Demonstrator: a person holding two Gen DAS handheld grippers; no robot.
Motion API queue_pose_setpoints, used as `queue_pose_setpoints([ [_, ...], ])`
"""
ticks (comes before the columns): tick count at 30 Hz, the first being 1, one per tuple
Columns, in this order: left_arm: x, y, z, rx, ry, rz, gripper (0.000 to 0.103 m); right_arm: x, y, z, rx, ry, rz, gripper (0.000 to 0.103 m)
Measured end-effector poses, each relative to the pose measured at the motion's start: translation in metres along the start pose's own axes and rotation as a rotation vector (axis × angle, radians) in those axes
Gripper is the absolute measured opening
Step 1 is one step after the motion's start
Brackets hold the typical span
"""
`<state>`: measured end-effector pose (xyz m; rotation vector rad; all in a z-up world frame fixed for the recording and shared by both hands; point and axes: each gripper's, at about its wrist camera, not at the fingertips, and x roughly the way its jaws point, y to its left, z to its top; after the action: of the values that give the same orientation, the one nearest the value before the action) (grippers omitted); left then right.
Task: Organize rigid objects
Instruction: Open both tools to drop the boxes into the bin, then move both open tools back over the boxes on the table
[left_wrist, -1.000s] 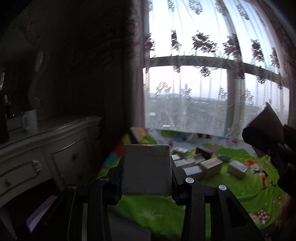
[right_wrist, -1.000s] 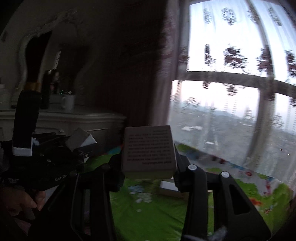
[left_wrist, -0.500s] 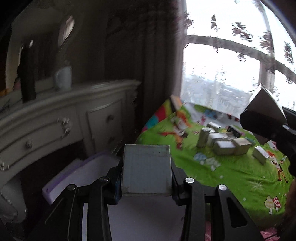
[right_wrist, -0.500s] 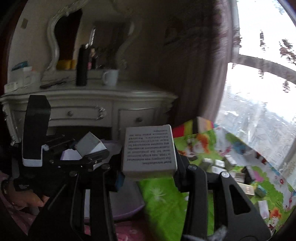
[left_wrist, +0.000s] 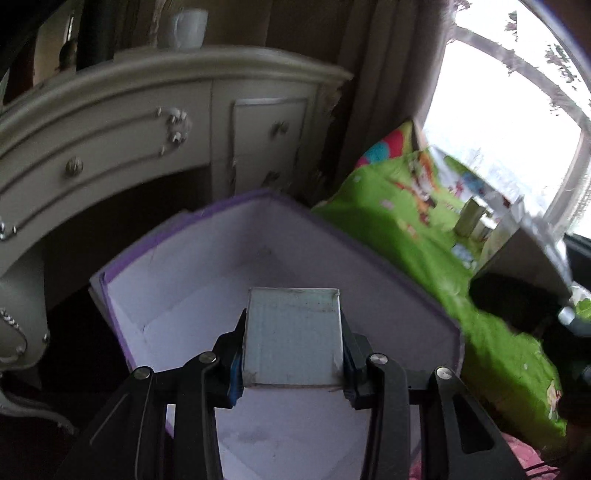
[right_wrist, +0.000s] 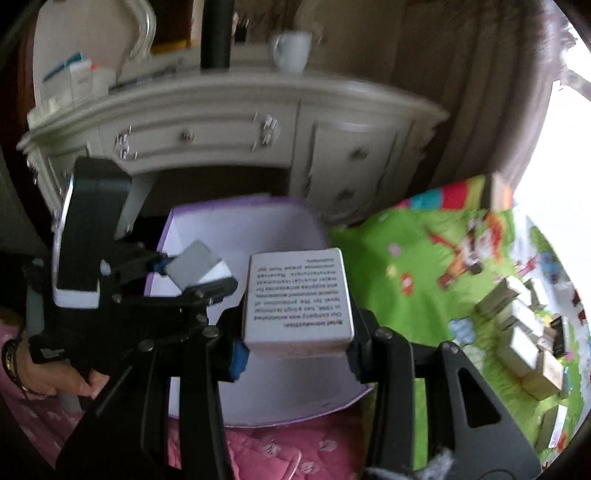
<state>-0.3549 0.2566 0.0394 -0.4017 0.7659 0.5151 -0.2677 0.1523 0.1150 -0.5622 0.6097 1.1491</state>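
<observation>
Both grippers are being swung away from the window and tilted down since the earlier frames. A plain grey box (left_wrist: 291, 336) is being pinched in the left gripper (left_wrist: 291, 354) above the purple-edged white bin (left_wrist: 184, 306). A printed white box (right_wrist: 297, 301) is being pinched in the right gripper (right_wrist: 295, 345) over that bin. More boxes (right_wrist: 528, 339) are lying on the green mat (right_wrist: 399, 291).
</observation>
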Motion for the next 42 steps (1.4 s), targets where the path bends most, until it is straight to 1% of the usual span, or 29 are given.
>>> queue_pose_setpoints([
  [4,0.016,0.011,-0.006,-0.010,0.078,0.042,0.042,0.037,0.010,-0.006,-0.014,0.111,0.051,0.046],
  [10,0.036,0.024,-0.015,-0.032,0.189,0.080,0.042,0.070,0.022,-0.023,-0.005,0.200,0.124,0.046],
  [11,0.040,0.027,-0.016,-0.038,0.213,0.083,0.043,0.073,0.023,-0.026,0.001,0.212,0.139,0.050],
  [12,0.043,0.028,-0.016,-0.045,0.235,0.090,0.048,0.075,0.024,-0.027,0.005,0.219,0.140,0.060],
  [13,0.045,0.028,-0.016,-0.051,0.248,0.098,0.054,0.075,0.023,-0.028,0.013,0.224,0.139,0.065],
  [14,0.047,0.029,-0.017,-0.062,0.260,0.121,0.066,0.074,0.020,-0.030,0.027,0.218,0.139,0.069],
  [15,0.047,0.029,-0.017,-0.067,0.266,0.135,0.078,0.069,0.016,-0.031,0.043,0.202,0.130,0.070],
  [16,0.047,0.030,-0.016,-0.070,0.268,0.151,0.082,0.065,0.011,-0.032,0.060,0.189,0.131,0.071],
  [17,0.046,0.029,-0.016,-0.067,0.265,0.162,0.085,0.061,0.006,-0.032,0.077,0.177,0.137,0.073],
  [20,0.045,0.022,-0.012,-0.040,0.269,0.204,0.085,0.044,-0.015,-0.037,0.146,0.127,0.133,0.076],
  [22,0.045,0.015,-0.010,-0.021,0.274,0.225,0.085,0.028,-0.032,-0.044,0.186,0.090,0.098,0.078],
  [25,0.043,-0.001,-0.007,-0.006,0.265,0.214,0.085,0.005,-0.063,-0.061,0.242,0.057,0.017,0.082],
  [28,0.040,-0.032,-0.001,0.050,0.240,0.135,0.085,-0.020,-0.100,-0.093,0.331,0.044,-0.095,0.086],
  [30,0.043,-0.063,0.000,0.127,0.237,0.065,0.085,-0.039,-0.133,-0.126,0.429,0.049,-0.173,0.088],
  [33,0.051,-0.125,-0.002,0.274,0.256,-0.043,0.085,-0.069,-0.186,-0.182,0.615,0.084,-0.287,0.088],
  [35,0.059,-0.172,-0.004,0.369,0.279,-0.127,0.085,-0.087,-0.213,-0.213,0.710,0.110,-0.362,0.088],
  [36,0.063,-0.190,-0.005,0.401,0.284,-0.160,0.085,-0.098,-0.231,-0.232,0.763,0.121,-0.405,0.088],
  [37,0.070,-0.212,-0.006,0.437,0.290,-0.191,0.088,-0.107,-0.241,-0.243,0.790,0.126,-0.428,0.088],
  [38,0.076,-0.232,-0.006,0.476,0.271,-0.165,0.097,-0.118,-0.257,-0.262,0.836,0.139,-0.470,0.088],
  [39,0.081,-0.247,-0.007,0.508,0.249,-0.168,0.098,-0.124,-0.266,-0.273,0.863,0.152,-0.500,0.088],
  [40,0.088,-0.267,-0.008,0.548,0.251,-0.178,0.098,-0.129,-0.278,-0.284,0.889,0.169,-0.528,0.088],
  [41,0.098,-0.289,-0.009,0.580,0.283,-0.171,0.098,-0.133,-0.293,-0.296,0.914,0.184,-0.553,0.088],
  [42,0.099,-0.299,-0.008,0.581,0.280,-0.184,0.099,-0.132,-0.301,-0.302,0.923,0.193,-0.562,0.092],
])
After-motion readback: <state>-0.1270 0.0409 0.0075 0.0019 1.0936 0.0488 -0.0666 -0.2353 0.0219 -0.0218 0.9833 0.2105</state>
